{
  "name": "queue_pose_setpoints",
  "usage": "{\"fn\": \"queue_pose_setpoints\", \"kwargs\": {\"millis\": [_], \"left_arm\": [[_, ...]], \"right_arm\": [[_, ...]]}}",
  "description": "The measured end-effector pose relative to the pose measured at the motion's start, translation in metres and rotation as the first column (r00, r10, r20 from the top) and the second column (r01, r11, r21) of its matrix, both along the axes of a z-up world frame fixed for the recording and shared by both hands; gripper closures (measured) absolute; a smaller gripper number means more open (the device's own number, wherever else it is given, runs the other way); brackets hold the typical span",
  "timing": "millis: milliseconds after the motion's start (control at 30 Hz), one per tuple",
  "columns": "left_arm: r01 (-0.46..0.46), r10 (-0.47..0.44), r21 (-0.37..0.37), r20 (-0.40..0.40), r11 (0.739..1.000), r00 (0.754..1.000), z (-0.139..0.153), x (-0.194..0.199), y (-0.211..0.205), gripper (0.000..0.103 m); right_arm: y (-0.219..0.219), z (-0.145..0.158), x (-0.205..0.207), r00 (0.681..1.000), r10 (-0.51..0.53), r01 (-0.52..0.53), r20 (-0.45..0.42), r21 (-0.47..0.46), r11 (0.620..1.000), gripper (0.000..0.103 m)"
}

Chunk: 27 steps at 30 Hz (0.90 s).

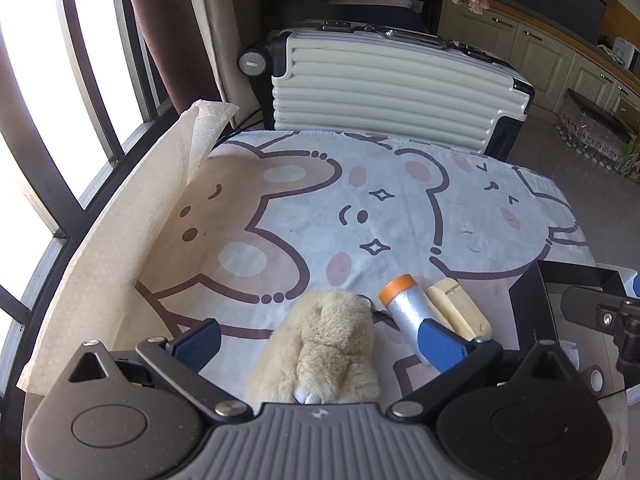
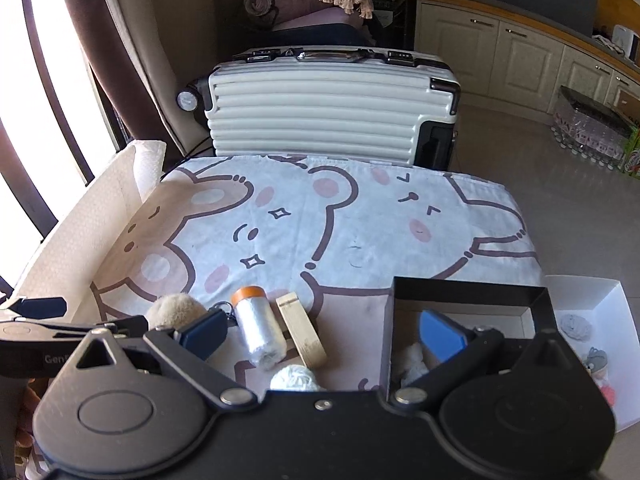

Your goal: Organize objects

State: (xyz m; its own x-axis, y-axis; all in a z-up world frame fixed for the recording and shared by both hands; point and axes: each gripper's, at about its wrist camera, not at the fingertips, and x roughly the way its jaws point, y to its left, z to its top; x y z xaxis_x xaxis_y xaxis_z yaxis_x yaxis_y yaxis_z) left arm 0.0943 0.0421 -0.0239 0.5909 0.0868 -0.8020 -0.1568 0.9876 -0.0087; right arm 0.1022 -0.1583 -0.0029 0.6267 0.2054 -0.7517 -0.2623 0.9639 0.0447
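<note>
Beige plush fills the lower middle of my left view: the plush toy (image 1: 320,344) lies on the cartoon-print cloth (image 1: 360,208) that covers the desk, right between the spread fingers of my left claw (image 1: 318,342), which is released and grasping nothing; I judge I have lined it up around the toy so that closing would take it. Just right of the toy lie the orange-capped roll (image 1: 404,312) and the wooden block (image 1: 456,312), side by side and apparently touching, loose, I think, because they wait to be sorted. My right claw (image 2: 324,336) is released too, empty, one finger over the cloth and the other over the black box (image 2: 468,300) at lower right, probably the place for sorted things. Only the right view looks into that box, where something white (image 2: 412,360) rests, and shows the white tray (image 2: 600,300) beyond it with small trinkets, plus a white fluffy ball (image 2: 296,378) near its bottom edge. The left view alone shows the toy's whole body; the right sees only its rounded end (image 2: 176,312).
</note>
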Motion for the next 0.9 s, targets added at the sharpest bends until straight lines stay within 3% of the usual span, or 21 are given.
{"fn": "queue_pose_setpoints", "kwargs": {"millis": [200,467,533,900], "left_arm": [[-0.007,0.008,0.042,-0.014,0.999,1.000,-0.007,0.007,0.002,0.000],[-0.001,0.002,0.042,-0.017,0.999,1.000,-0.018,0.014,0.009,0.000],[0.015,-0.013,0.048,-0.030,0.999,0.999,-0.023,0.017,0.009,0.000],[0.040,-0.035,0.098,-0.049,0.994,0.998,-0.037,0.029,0.006,0.000]], "right_arm": [[0.003,-0.005,0.006,1.000,0.017,-0.017,-0.001,0.004,1.000,0.000],[0.004,-0.029,0.011,0.997,0.069,-0.069,-0.025,-0.003,0.998,0.001],[0.004,-0.032,0.013,0.997,0.067,-0.067,-0.040,0.007,0.998,0.008],[0.009,-0.050,0.021,0.985,0.126,-0.122,-0.116,0.040,0.992,0.023]]}}
